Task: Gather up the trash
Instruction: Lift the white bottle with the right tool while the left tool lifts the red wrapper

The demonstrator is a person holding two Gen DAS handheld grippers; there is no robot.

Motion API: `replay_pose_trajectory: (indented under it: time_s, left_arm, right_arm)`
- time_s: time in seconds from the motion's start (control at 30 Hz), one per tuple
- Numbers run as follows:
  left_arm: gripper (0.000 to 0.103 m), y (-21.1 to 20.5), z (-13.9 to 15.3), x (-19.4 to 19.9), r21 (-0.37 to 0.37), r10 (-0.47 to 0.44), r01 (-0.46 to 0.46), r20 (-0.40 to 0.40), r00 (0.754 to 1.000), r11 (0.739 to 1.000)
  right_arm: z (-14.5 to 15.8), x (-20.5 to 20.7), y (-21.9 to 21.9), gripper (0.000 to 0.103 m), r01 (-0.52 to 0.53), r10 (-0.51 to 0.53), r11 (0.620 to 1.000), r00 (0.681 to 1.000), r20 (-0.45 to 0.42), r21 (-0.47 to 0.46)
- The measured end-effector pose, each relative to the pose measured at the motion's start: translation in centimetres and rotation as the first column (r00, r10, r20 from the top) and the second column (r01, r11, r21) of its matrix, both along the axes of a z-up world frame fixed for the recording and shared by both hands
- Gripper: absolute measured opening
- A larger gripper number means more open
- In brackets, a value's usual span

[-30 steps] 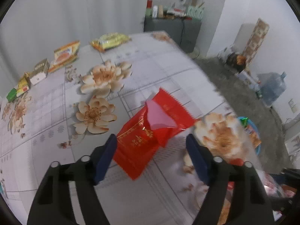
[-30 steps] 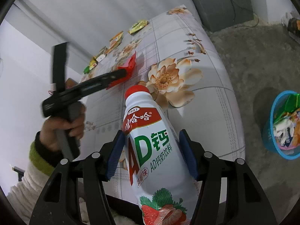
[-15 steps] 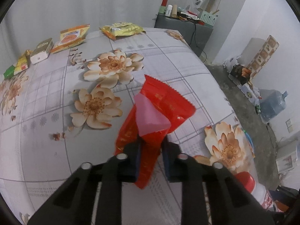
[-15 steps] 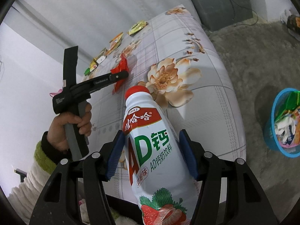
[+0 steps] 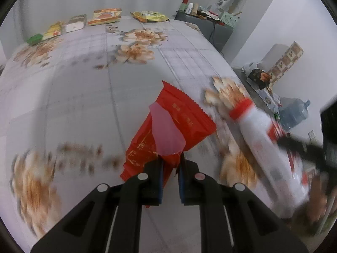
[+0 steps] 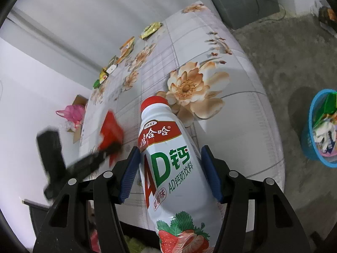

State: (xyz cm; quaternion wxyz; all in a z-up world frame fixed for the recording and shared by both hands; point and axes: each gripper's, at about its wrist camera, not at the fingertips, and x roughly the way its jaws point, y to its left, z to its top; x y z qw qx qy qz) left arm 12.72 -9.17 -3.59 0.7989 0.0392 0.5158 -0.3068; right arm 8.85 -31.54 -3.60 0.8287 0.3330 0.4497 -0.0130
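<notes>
Left gripper (image 5: 170, 175): jaws pinched tight on the lower end of one red wrapper (image 5: 168, 135), which is torn open and stands up ahead of the pads, clear of the table (image 5: 73, 88).

Right gripper (image 6: 170, 172): jaws clamped on one white drink bottle (image 6: 168, 164) with a red cap, blue pads pressing its two flanks, cap pointing away from the claw. The left gripper with its wrapper appears blurred just to the left of this claw.

Ahead of both claws lies the flower-print tablecloth. At its far edge, well beyond the left claw, five small packets are counted in a row: one green (image 5: 34, 38), one yellow-orange (image 5: 53, 31), one white box (image 5: 76, 23), one orange (image 5: 107, 15) and one yellow (image 5: 149, 16).

Far right of the right claw, on the floor, one blue basket (image 6: 311, 130) holds mixed wrappers.
</notes>
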Motion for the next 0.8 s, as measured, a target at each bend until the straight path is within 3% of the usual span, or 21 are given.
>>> replay_pose_trajectory:
  time_s: [0.13,0.4,0.8]
  left_arm:
    - [0.011,0.9,-0.1,-3.0,0.017,0.020,-0.021,0.034,0.999,1.000]
    - [0.011,0.0,-0.4,-5.0,0.098,-0.023,0.008,0.149,0.989,0.995]
    - [0.011,0.1,-0.4,-5.2,0.094,-0.028,0.013,0.161,0.987,0.996]
  right_arm:
    - [0.4,1.1,1.2,0.057,-0.053,0.051,0.997,0.998,-0.037,-0.050]
    - [0.9,3.6,3.1,0.059,-0.203,0.182,0.967,0.973,-0.144,-0.153]
    - [-0.6,5.1,4.4,0.056,-0.277,0.245,0.953,0.944,-0.222,-0.123]
